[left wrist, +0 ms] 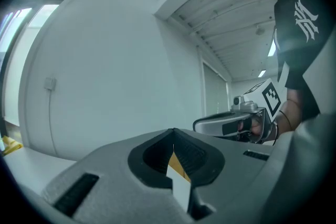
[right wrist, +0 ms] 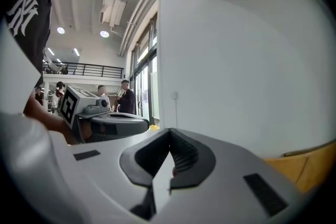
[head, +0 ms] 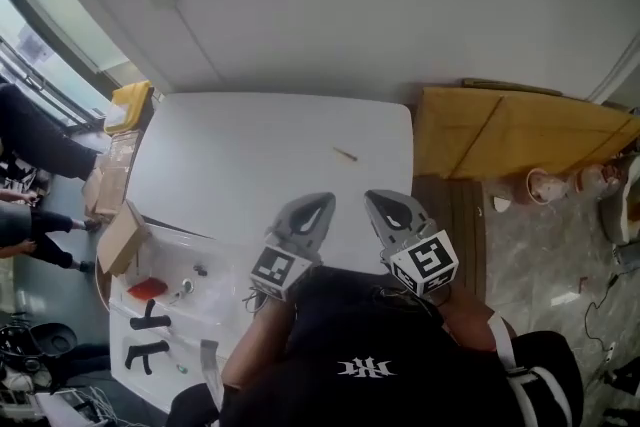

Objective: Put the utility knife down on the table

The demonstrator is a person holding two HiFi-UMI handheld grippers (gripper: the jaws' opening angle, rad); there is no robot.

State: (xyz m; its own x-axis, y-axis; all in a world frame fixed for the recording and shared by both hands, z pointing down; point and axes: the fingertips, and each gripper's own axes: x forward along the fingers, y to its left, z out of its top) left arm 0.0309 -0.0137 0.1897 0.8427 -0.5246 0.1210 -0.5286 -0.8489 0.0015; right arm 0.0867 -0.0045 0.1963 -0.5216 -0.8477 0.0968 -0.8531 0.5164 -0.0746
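A thin tan-orange stick-like thing (head: 345, 154), possibly the utility knife, lies alone on the white table (head: 250, 165), right of its middle. Both grippers hang over the table's near edge, close to the person's chest and short of that thing. The left gripper (head: 324, 200) is shut with nothing between its jaws (left wrist: 173, 132). The right gripper (head: 374, 198) is also shut and empty (right wrist: 169, 132). Both point up toward the white wall, and each shows in the other's view: the right gripper (left wrist: 231, 123) and the left gripper (right wrist: 113, 123).
A yellow-brown wooden cabinet (head: 510, 130) stands right of the table. Cardboard boxes (head: 118, 235) and a yellow box (head: 130, 103) are at the left edge. A lower white surface (head: 215, 300) at lower left holds a red item (head: 147, 288) and black tools (head: 150, 320). People stand far left.
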